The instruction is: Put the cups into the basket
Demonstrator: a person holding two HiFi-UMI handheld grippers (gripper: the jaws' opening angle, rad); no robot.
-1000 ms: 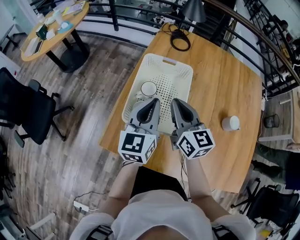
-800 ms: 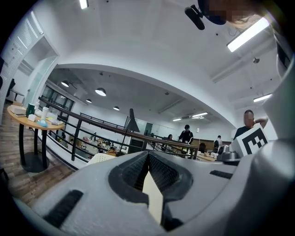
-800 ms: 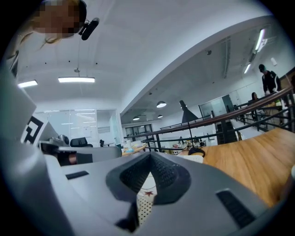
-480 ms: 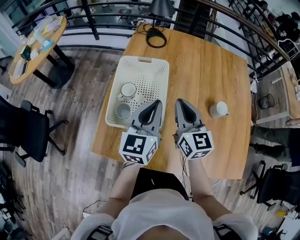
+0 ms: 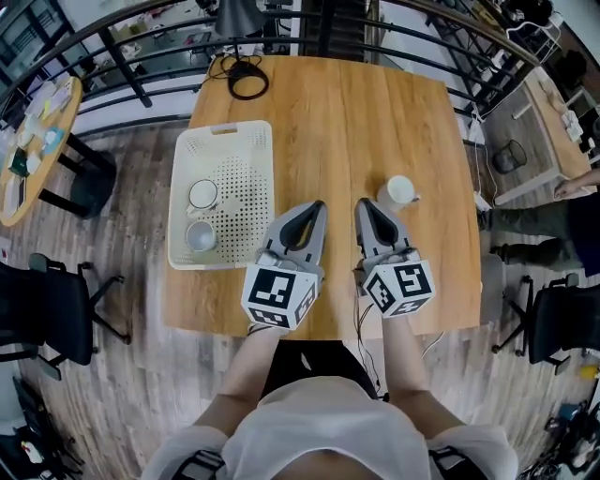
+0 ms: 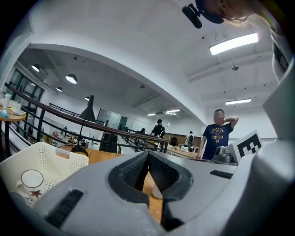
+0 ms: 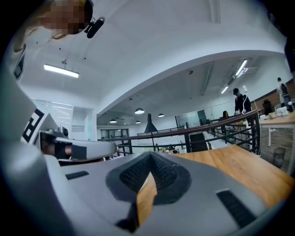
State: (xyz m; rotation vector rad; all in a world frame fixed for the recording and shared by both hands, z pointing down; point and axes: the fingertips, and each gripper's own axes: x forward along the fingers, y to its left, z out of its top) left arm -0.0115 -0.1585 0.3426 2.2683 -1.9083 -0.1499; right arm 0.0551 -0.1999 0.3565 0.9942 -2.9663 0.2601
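A white perforated basket (image 5: 225, 141) lies on the left part of the wooden table (image 5: 394, 112), with two white cups (image 5: 202, 194) (image 5: 200, 235) inside it. A third white cup (image 5: 398, 191) stands alone on the table to the right. My left gripper (image 5: 317, 206) and right gripper (image 5: 361, 204) hover side by side above the table's near middle, between the basket and the lone cup. Both are shut with nothing in them. In the left gripper view the shut gripper (image 6: 148, 154) has the basket (image 6: 50, 161) to its left. The right gripper (image 7: 150, 156) shows only table beyond it.
A coiled black cable (image 5: 246, 77) lies at the table's far edge, next to a black lamp (image 5: 239, 14). A metal railing (image 5: 122, 66) runs behind the table. A round table (image 5: 37, 141) and a black chair (image 5: 47, 309) stand at the left. Several people (image 6: 217, 136) stand far off.
The view has swung right: the basket now lies further left and the lone cup nearer the middle. Both grippers stay shut, side by side; the basket's second cup came into view.
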